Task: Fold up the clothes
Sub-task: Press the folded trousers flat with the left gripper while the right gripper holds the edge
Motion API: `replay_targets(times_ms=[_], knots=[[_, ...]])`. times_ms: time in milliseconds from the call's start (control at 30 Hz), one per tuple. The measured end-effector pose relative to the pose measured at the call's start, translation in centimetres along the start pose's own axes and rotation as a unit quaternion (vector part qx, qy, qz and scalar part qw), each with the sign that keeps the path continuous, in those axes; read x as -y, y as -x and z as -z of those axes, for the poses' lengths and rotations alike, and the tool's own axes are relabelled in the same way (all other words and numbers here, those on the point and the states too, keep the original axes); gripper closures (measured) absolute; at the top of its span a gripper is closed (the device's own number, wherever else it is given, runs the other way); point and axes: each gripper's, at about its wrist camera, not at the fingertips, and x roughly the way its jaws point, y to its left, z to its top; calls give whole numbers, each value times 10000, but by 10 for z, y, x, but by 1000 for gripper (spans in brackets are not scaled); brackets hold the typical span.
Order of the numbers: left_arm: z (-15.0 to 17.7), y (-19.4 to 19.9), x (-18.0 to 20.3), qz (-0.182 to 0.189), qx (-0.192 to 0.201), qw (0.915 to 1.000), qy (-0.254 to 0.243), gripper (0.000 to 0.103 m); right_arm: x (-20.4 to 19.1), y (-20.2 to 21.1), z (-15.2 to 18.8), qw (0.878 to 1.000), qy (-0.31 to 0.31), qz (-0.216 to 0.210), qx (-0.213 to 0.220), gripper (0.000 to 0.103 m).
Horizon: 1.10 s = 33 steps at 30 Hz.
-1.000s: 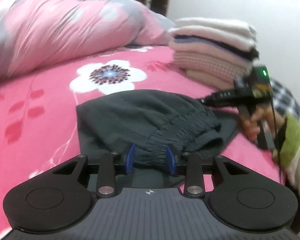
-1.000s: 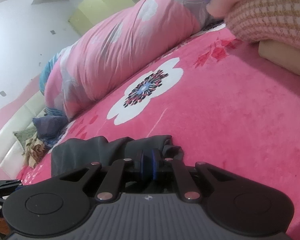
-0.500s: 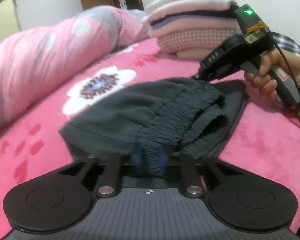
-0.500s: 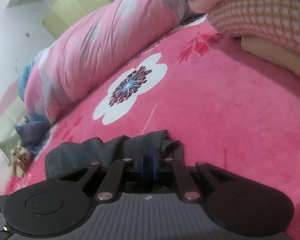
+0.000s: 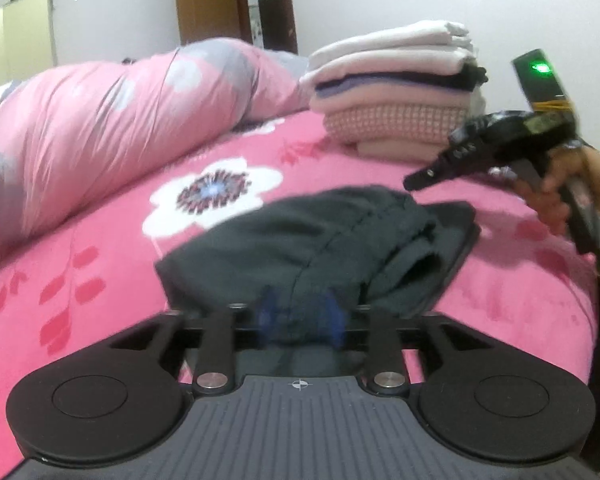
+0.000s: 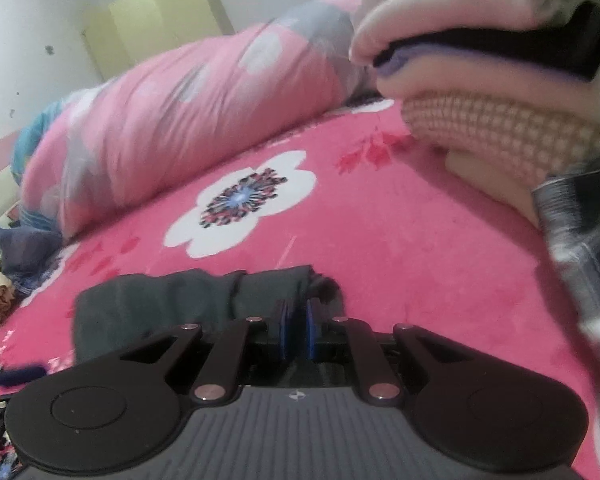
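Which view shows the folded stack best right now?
The left wrist view: the whole stack sits clear on the bed, every layer visible. The right wrist view shows only its near end, close, blurred and cut off by the frame.

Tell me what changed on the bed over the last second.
The right hand-held gripper has lifted off the dark garment and now hangs clear above its far corner, jaws opening with nothing between them. The left hand-held gripper is opening, waistband between its fingers. The garment stays bunched in the same spot; the folded stack and pink quilt are unchanged.
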Motion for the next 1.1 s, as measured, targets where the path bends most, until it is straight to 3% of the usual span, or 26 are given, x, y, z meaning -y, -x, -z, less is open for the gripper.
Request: replay_targets(times_ms=[67, 100, 333, 400, 467, 533, 733, 867, 933, 1000, 1100], knots=[[-3, -12, 6, 68, -32, 9999, -96, 68, -1, 8, 6, 9997, -224, -16, -96, 57], [-3, -19, 9, 97, -84, 9998, -139, 68, 0, 10, 8, 9993, -356, -72, -128, 56], [4, -47, 15, 77, -400, 9988, -266, 72, 2, -9, 16, 9933, -958, -441, -482, 59], [5, -46, 16, 65, -378, 9987, -342, 74, 3, -17, 18, 9898, -1114, -676, -577, 67], [5, -43, 15, 25, -334, 9988, -360, 86, 3, -18, 20, 9880, -1266, -688, -564, 91], [2, -37, 9, -8, -274, 9992, -295, 103, -1, -9, 20, 9880, -1295, -744, -404, 92], [2, -4, -3, 50, 6, 9999, -122, 103, -14, 24, 28, 9870, -1267, -978, -146, 93], [18, -18, -5, 133, -516, 9985, -97, 103, -4, 7, 50, 9839, -1526, -753, -549, 93], [18, -15, -11, 212, -581, 9980, 125, 103, 1, 5, 56, 9816, -1662, -761, -546, 92], [12, -4, -20, 258, -402, 9984, 313, 103, -2, 13, 51, 9836, -1597, -711, -443, 86], [-2, 11, -30, 219, -54, 9984, 509, 97, -21, 34, 34, 9952, -902, -375, 4, 84]])
